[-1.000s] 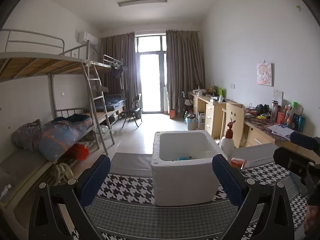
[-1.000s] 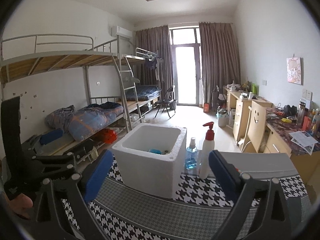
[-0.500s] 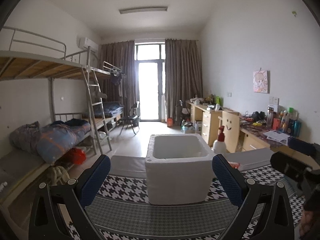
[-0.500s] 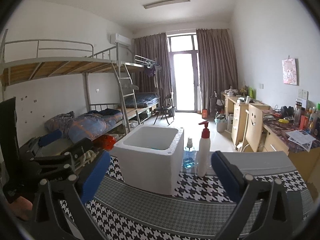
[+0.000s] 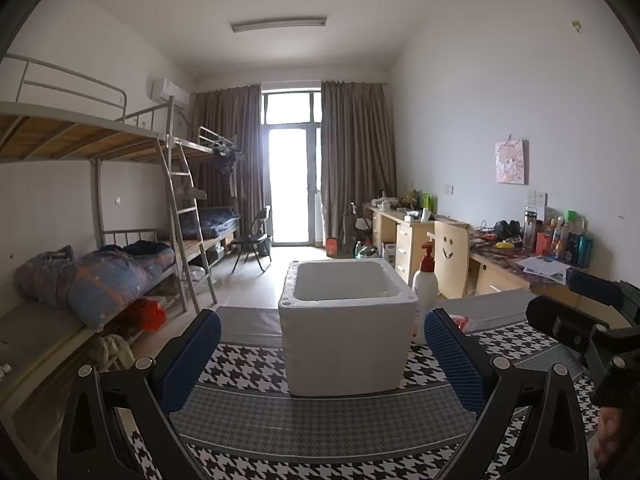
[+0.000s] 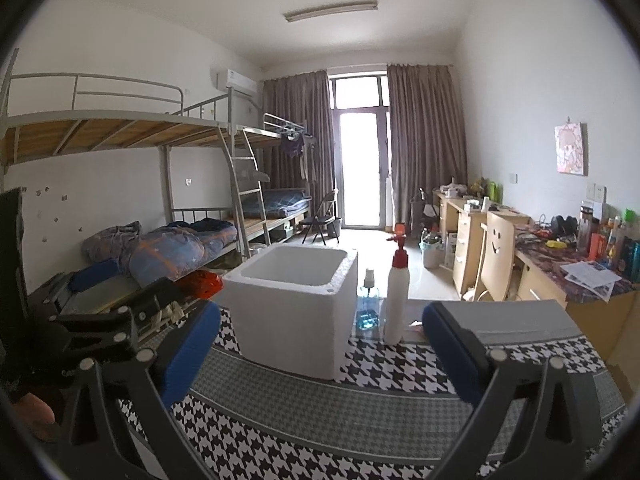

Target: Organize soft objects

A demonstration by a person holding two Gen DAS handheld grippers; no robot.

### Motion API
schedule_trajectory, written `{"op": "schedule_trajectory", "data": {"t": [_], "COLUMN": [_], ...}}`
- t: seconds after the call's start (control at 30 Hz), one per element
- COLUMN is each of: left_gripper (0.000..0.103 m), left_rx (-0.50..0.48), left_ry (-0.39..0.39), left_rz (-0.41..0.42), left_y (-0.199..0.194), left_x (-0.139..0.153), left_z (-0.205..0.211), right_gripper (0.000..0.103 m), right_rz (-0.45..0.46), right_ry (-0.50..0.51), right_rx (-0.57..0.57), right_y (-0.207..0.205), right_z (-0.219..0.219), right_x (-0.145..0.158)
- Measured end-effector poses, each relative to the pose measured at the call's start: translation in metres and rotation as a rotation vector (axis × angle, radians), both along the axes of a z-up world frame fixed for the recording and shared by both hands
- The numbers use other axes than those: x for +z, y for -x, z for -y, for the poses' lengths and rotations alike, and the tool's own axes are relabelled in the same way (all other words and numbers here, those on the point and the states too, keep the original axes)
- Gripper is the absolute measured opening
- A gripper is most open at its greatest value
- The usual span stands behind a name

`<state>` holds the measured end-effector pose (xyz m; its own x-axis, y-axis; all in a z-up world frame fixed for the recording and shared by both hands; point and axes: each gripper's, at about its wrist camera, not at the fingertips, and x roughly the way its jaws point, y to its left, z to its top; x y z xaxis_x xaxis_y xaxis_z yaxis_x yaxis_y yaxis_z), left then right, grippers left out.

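We held both grippers, left (image 5: 322, 354) and right (image 6: 320, 350), open and empty, framing the centre-frame foam box (image 5: 347, 322), presumably the bin for soft objects.

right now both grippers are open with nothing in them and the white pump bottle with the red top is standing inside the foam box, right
Not quite. The pump bottle stands outside the foam box, beside it on the houndstooth cloth, as the right wrist view shows. The left gripper and right gripper are indeed open and empty.
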<state>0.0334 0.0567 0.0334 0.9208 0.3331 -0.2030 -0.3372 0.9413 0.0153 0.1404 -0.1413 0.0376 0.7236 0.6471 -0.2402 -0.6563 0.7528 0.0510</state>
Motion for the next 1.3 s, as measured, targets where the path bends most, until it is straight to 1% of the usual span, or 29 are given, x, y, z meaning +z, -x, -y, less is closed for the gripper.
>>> {"op": "schedule_trajectory", "data": {"t": [0.17,0.4,0.6,0.83,1.07,1.3], "left_gripper": [0.102,0.102,0.102,0.102,0.102,0.102], "left_rx": [0.005,-0.003,-0.027,-0.042,-0.030,-0.034], "left_ry": [-0.012,-0.005,0.006,0.017,0.032,0.017], "left_rz": [0.011,0.009,0.000,-0.004,-0.004,-0.016], "left_y": [0.005,0.007,0.008,0.008,0.010,0.010], "left_x": [-0.003,-0.010,-0.016,-0.022,-0.029,-0.037], "left_z": [0.003,0.003,0.005,0.005,0.004,0.006], "right_gripper": [0.102,0.102,0.102,0.102,0.102,0.102], "right_rz": [-0.001,0.023,0.039,0.040,0.033,0.027], "right_ry": [-0.001,0.005,-0.009,0.005,-0.010,-0.015], "right_rx": [-0.007,-0.025,-0.046,-0.068,-0.075,-0.093], "right_y": [0.003,0.011,0.016,0.016,0.016,0.016], "right_z": [0.006,0.012,0.019,0.019,0.021,0.022], "right_x": [-0.003,-0.014,-0.018,-0.028,-0.035,-0.041]}}
